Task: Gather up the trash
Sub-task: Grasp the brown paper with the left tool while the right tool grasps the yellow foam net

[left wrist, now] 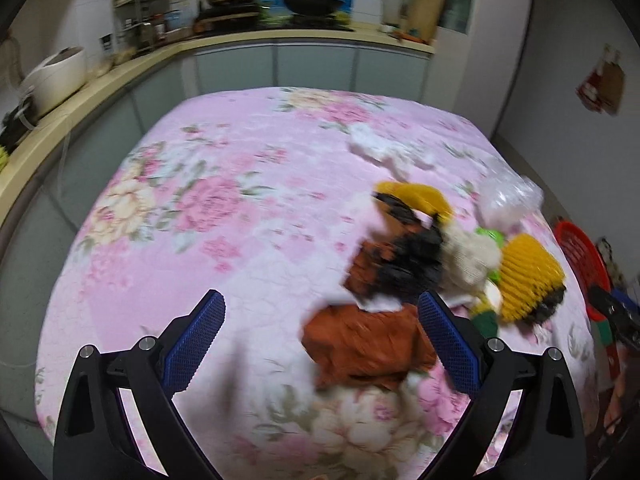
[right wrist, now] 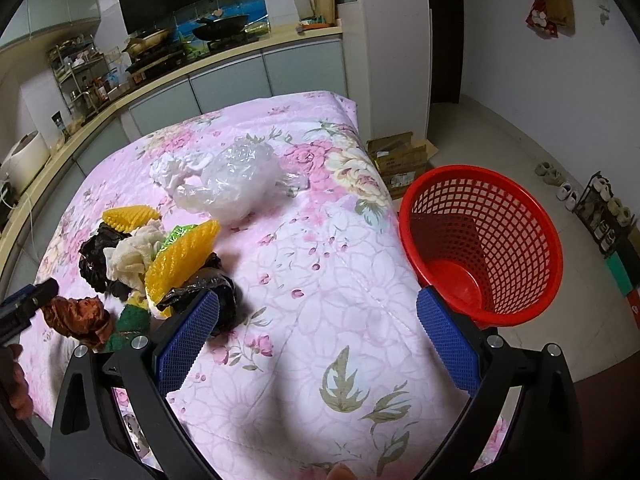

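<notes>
No brand, label or writing is showing clearly enough to read, not even on the cardboard boxes (right wrist: 400,160) sitting on the floor beyond the right tongs (right wrist: 318,334). Both pairs of tongs are hovering with their blue pads wide apart, gripping nothing. The tabletop (right wrist: 320,280) is wearing a pink flowered cloth. The trash is lying in a heap on it: just ahead of the left tongs (left wrist: 322,338), between the pads and toward the right one, a crumpled brown wrapper (left wrist: 368,344) is sitting, blurred; beyond it are lying black plastic (left wrist: 412,256), yellow foam netting (left wrist: 528,280), a whitish rag (left wrist: 472,256) and something green. Farther ahead, crumpled clear plastic (right wrist: 240,180) is resting. A red mesh basket (right wrist: 480,240) is standing off the table edge, ahead and right of the right tongs. A kitchen counter with pans, a rack and a rice cooker (left wrist: 56,76) is curving behind.
</notes>
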A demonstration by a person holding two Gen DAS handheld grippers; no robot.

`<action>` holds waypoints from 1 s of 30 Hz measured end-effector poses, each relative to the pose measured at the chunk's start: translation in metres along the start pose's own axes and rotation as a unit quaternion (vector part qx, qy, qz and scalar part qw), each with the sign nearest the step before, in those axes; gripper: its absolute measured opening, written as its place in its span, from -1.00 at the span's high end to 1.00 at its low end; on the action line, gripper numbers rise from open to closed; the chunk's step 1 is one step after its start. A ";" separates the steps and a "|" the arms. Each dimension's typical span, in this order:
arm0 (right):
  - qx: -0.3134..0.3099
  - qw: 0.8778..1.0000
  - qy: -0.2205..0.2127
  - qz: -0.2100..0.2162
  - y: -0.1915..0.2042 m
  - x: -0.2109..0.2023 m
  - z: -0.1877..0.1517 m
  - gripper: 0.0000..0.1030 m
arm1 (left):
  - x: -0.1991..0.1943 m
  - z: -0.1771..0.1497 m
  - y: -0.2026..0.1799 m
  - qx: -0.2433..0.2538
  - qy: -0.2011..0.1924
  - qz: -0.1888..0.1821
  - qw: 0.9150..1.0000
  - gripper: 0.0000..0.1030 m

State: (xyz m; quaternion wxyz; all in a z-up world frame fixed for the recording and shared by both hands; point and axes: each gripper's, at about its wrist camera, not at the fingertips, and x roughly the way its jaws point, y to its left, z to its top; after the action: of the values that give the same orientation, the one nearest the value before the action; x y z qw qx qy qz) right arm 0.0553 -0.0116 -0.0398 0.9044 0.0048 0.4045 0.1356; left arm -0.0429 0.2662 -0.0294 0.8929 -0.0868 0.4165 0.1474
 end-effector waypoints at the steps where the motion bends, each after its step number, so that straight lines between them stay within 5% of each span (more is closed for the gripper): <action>1: -0.002 1.000 0.001 0.000 0.001 0.000 0.000 -0.87 | 0.004 -0.001 -0.004 0.005 0.003 0.002 1.000 -0.82; 15: -0.019 1.000 0.016 0.006 0.014 0.009 -0.001 -0.87 | 0.040 -0.006 -0.019 0.008 0.029 -0.062 0.998 -0.80; 21: -0.028 0.999 0.017 0.027 0.022 0.008 0.000 -0.87 | 0.049 0.001 -0.027 0.015 0.029 -0.081 0.996 -0.44; 30: -0.059 0.996 -0.007 0.067 0.055 0.008 0.029 -0.87 | 0.053 0.001 -0.032 0.025 0.021 -0.093 0.995 -0.30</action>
State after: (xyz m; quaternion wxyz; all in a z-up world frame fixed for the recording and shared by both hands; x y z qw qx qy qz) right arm 0.0685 0.0458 -0.0194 0.8946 -0.0210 0.3886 0.2196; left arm 0.0011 0.2465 -0.0687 0.8957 -0.1057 0.4288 0.0513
